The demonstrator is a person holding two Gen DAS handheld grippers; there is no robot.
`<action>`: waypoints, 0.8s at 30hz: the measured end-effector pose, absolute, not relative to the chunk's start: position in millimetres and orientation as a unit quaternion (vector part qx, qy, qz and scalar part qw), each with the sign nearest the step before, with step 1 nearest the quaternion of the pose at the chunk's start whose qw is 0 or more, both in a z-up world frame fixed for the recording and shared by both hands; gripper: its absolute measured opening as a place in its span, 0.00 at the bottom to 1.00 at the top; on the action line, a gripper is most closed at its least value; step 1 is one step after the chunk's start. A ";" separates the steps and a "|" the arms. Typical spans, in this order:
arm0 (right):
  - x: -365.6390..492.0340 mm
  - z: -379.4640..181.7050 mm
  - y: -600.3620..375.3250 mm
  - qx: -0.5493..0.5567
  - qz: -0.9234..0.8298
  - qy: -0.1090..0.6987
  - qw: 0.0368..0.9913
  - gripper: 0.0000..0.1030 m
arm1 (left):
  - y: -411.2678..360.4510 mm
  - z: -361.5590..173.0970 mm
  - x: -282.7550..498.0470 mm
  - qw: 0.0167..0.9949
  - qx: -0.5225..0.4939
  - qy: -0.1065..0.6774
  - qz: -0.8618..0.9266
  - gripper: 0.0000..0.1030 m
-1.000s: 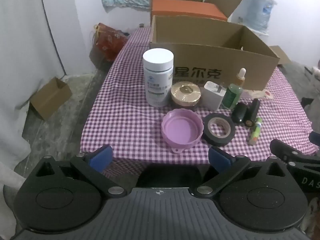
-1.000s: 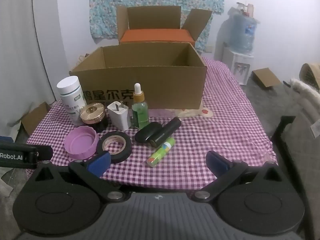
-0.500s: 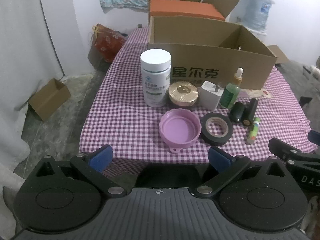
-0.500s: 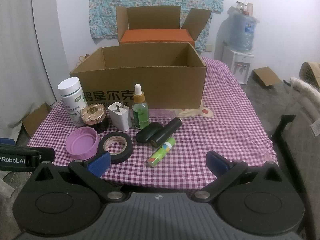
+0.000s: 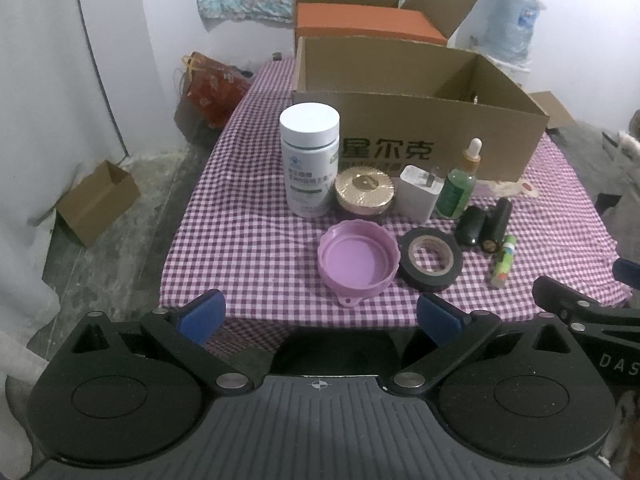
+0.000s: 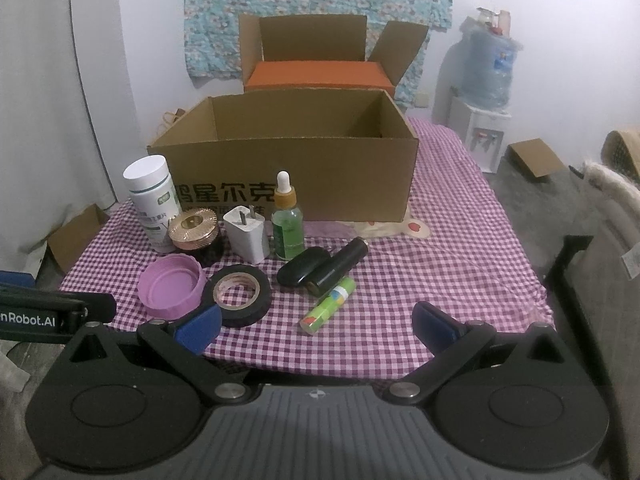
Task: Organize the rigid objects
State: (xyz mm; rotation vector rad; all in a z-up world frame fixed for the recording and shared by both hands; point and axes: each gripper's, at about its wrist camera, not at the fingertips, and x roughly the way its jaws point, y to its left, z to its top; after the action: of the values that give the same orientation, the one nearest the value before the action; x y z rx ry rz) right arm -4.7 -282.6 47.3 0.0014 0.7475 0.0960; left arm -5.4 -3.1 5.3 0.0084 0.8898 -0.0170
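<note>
On the checked cloth, in front of an open cardboard box (image 5: 420,132) (image 6: 296,168), stand a white pill bottle (image 5: 309,160) (image 6: 150,200), a gold-lidded jar (image 5: 365,192) (image 6: 194,228), a white charger (image 5: 420,198) (image 6: 246,234) and a green dropper bottle (image 5: 458,188) (image 6: 287,226). Nearer lie a purple lid (image 5: 358,264) (image 6: 170,284), a black tape roll (image 5: 431,258) (image 6: 238,294), two black cylinders (image 5: 486,224) (image 6: 320,270) and a green tube (image 5: 503,266) (image 6: 328,306). My left gripper (image 5: 320,314) and right gripper (image 6: 316,322) are open and empty, short of the table's front edge.
A second box with an orange inside (image 6: 316,76) stands behind the first. A water dispenser (image 6: 486,92) is at the back right. A small carton (image 5: 96,200) and a red bag (image 5: 212,88) sit on the floor at the left. A dark chair frame (image 6: 572,264) is on the right.
Both grippers have drawn slightly closer to the table and the objects look a little larger. Nothing on the table has moved.
</note>
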 end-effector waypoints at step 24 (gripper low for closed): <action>-5.7 49.2 -281.9 -0.001 0.047 0.364 0.930 1.00 | -2.0 6.1 -6.2 0.903 0.004 0.430 -0.008 0.99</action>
State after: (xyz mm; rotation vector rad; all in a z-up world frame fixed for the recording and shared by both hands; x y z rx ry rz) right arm -5.7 -281.9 49.2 -0.0013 0.7449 0.0953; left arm -6.2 -2.0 6.1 0.0076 0.8884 -0.0174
